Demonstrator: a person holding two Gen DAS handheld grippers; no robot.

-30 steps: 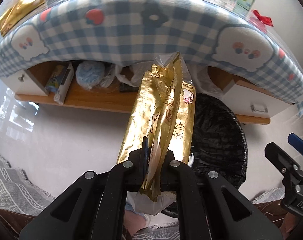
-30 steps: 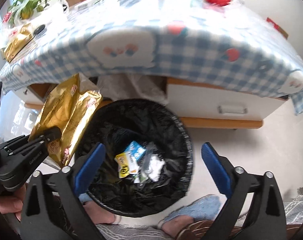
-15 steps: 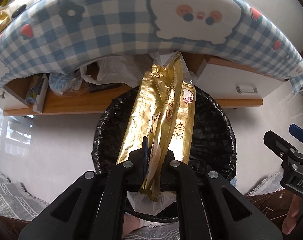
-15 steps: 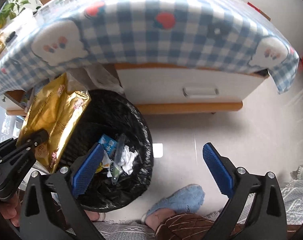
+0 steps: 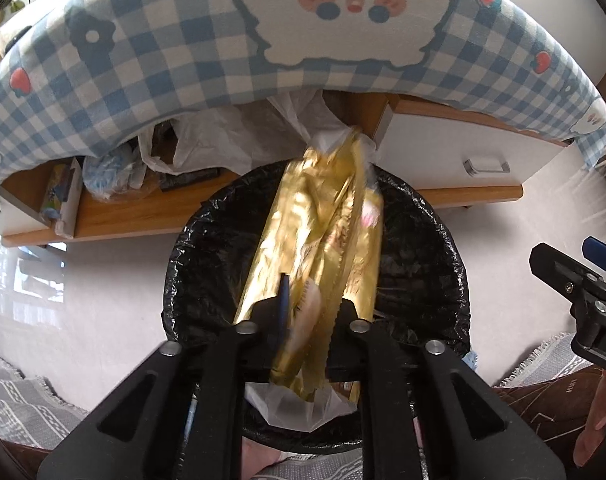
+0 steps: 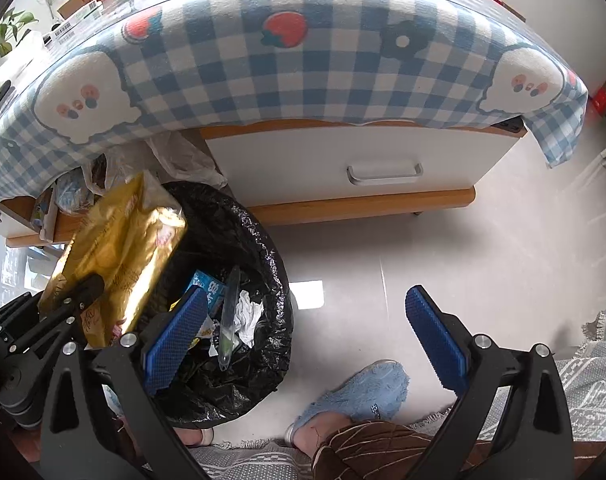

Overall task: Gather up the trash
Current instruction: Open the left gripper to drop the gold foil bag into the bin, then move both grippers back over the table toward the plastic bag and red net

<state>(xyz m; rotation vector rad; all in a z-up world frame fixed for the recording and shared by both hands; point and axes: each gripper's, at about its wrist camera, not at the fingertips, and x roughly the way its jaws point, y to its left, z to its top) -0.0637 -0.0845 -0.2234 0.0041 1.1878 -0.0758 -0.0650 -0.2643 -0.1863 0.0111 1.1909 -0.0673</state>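
A gold foil wrapper (image 5: 323, 248) hangs between the fingers of my left gripper (image 5: 307, 312), right above the black-lined trash bin (image 5: 207, 248). The jaws have parted and the wrapper looks blurred and loose between them. In the right wrist view the same wrapper (image 6: 119, 248) sits over the bin's (image 6: 263, 240) left rim, with the left gripper (image 6: 79, 292) below it. The bin holds several scraps, among them a blue packet (image 6: 209, 286) and white paper. My right gripper (image 6: 303, 336) is wide open and empty, over the floor right of the bin.
A low table with a blue checked cloth (image 6: 303, 60) stands behind the bin, with a white drawer (image 6: 367, 168) and an open shelf of bags (image 5: 115, 168). A foot in a blue slipper (image 6: 359, 396) and a grey rug (image 6: 583, 380) lie near.
The left gripper's jaws have opened around the gold wrapper, which now blurs and sags over the bin. The right gripper has drifted slightly, staying open.
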